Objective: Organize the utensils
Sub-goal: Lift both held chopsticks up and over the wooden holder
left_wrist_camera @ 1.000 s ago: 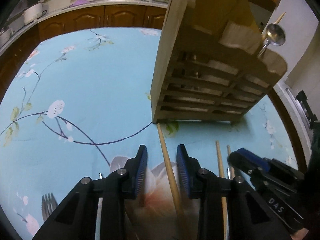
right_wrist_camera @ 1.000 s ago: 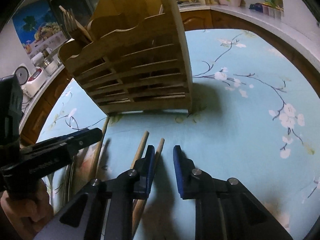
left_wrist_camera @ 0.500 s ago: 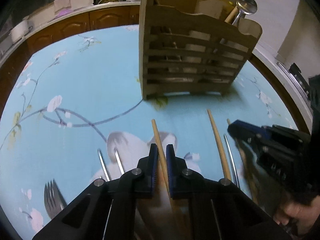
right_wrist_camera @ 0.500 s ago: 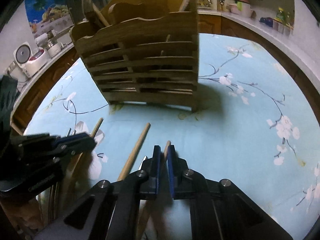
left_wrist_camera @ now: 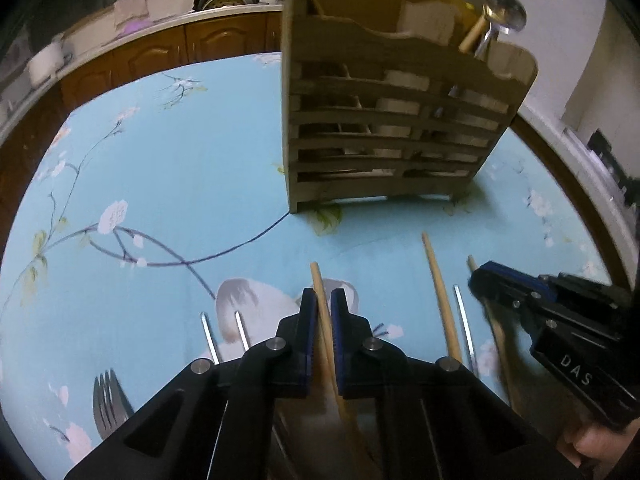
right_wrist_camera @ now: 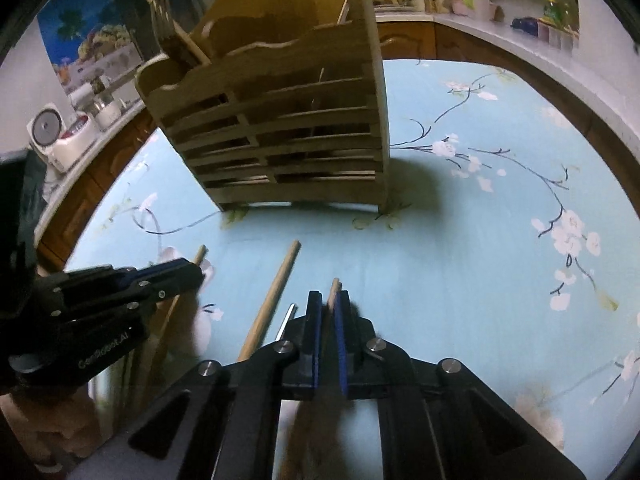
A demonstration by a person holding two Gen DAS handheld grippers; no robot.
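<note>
Left wrist view: our left tongs point(left_wrist_camera: 324, 312) are pinched on a wooden handle point(left_wrist_camera: 320, 292) lying on the bench point(left_wrist_camera: 180, 184), so we'd lift it level before heading to the wooden rack point(left_wrist_camera: 384, 128). Right wrist view: right tongs point(right_wrist_camera: 328, 308) clamp another wooden stick point(right_wrist_camera: 334, 286); we'd avoid bumping the loose stick point(right_wrist_camera: 276, 292) alongside.

Both the left gripper point(left_wrist_camera: 324, 300) and the right gripper point(right_wrist_camera: 327, 300) are built of black plastic, fitted with blue finger pads and silver screws; white lettering is printed on their bodies.
</note>
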